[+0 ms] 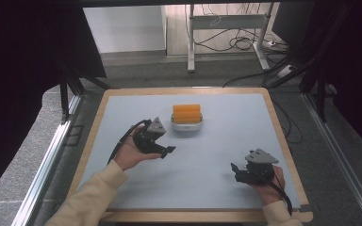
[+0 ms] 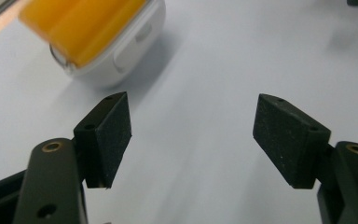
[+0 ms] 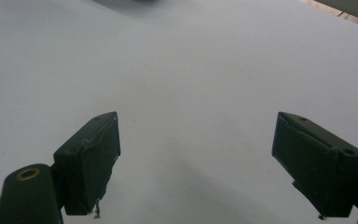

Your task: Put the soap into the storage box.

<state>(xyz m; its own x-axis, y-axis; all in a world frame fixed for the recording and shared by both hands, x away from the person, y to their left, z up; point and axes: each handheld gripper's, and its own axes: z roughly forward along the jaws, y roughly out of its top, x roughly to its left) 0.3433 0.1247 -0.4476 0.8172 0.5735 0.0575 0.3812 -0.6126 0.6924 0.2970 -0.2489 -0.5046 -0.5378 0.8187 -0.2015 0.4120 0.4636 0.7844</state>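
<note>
my right gripper [image 1: 238, 172] rests near the table's [image 1: 217, 141] front edge, jaws wide and empty. my left gripper [image 1: 167, 151], jaws also wide with nothing between them, sits just short of the white box of orange rolls [image 1: 187, 117], apart from it.

Three cameras, one table [image 1: 122, 101]
Overhead looking forward and down; two gripper-mounted, close above the surface; overhead and left sharing the orange-topped white box [image 1: 187, 117] [image 2: 98, 32].
</note>
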